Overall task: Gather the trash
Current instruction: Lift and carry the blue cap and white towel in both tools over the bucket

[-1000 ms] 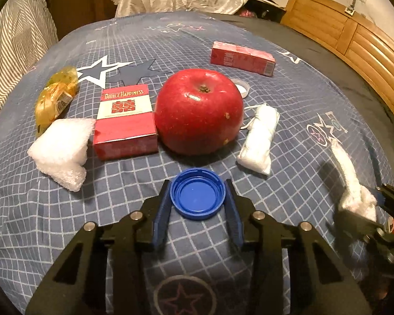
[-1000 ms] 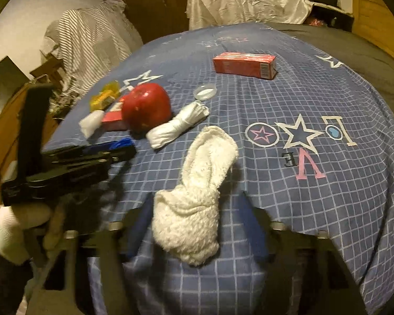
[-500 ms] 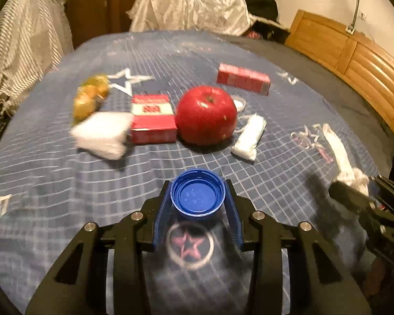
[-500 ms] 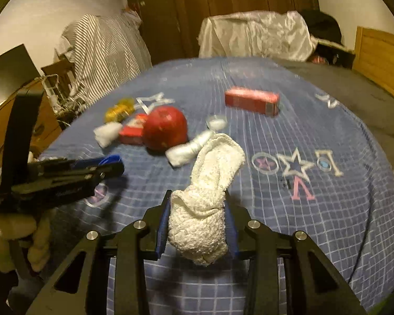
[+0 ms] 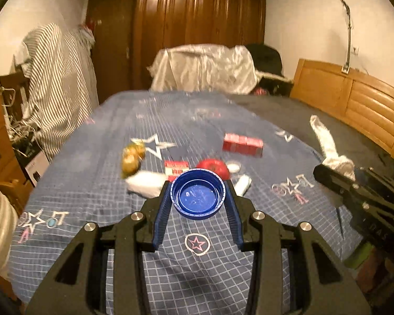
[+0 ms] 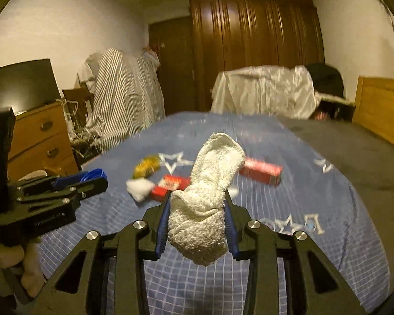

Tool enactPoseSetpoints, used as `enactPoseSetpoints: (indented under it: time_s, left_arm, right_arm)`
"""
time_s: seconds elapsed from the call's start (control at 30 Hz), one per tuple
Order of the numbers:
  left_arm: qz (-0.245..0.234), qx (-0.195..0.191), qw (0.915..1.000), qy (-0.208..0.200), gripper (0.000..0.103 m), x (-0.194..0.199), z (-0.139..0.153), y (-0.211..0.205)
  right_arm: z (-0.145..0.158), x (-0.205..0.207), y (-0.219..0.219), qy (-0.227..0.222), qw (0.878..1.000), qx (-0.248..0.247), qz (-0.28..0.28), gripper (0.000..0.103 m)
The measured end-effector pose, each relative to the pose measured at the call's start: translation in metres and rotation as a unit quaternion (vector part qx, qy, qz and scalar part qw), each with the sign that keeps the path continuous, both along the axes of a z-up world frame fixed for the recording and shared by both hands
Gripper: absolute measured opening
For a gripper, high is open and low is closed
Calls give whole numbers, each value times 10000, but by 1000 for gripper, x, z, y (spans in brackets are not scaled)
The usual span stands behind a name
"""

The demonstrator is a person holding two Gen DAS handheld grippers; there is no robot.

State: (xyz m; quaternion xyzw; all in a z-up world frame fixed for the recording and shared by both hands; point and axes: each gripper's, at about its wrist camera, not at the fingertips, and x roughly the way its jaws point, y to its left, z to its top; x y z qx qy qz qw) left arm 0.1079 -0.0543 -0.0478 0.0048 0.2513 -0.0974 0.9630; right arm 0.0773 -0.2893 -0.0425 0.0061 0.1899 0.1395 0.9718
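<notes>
The left gripper [image 5: 198, 197] was closed on a blue bottle cap [image 5: 197, 196], open side up, clamped by its rim between the two blue finger pads [image 5: 162, 211] and carried above the bed's blue grid-patterned bedspread [image 5: 97, 189]. The right gripper [image 6: 197, 218] was closed on a white terry cloth [image 6: 206, 197], which was pinched at its lower bulk; its upper end stood up above the fingers. In the left wrist view the right gripper [image 5: 354, 181] appeared at the right edge with the cloth [image 5: 328, 147] rising from it. On the bedspread beyond the cap lay a red apple [image 5: 214, 166], a red cigarette pack [image 5: 176, 169], a long red carton [image 5: 243, 144], a yellow wrapper [image 5: 132, 157], a white foam piece [image 5: 144, 185], a white rolled item [image 5: 243, 185] and a small clear lid [image 5: 233, 167], all motion-blurred
</notes>
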Motion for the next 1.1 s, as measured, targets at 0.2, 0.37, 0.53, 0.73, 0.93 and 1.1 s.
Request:
enactPoseSetpoints:
  time_s: [0.2, 0.37, 0.53, 0.73, 0.93, 1.1]
  left_arm:
    - [212, -62, 9988, -427, 38, -20, 13, 3]
    - [236, -58, 9980, -576, 38, -25, 21, 2]
    - [227, -80, 9980, -577, 38, -26, 23, 0]
    - [221, -108, 9979, -604, 38, -25, 24, 0]
    - [324, -115, 9972, -661, 38, -26, 29, 10]
    - [772, -88, 9945, -709, 38, -27, 39, 48]
  right_arm:
    - [30, -29, 1, -517, 9986, 58, -78, 37]
    - [35, -35, 1, -515, 9986, 72, -71, 38]
    - [40, -37, 0, -518, 9986, 59, -56, 38]
    - [39, -37, 0, -509, 9987, 50, -57, 38]
    - [43, -34, 5, -507, 9987, 41, 60, 38]
    - [59, -16, 35, -528, 9970, 64, 565, 38]
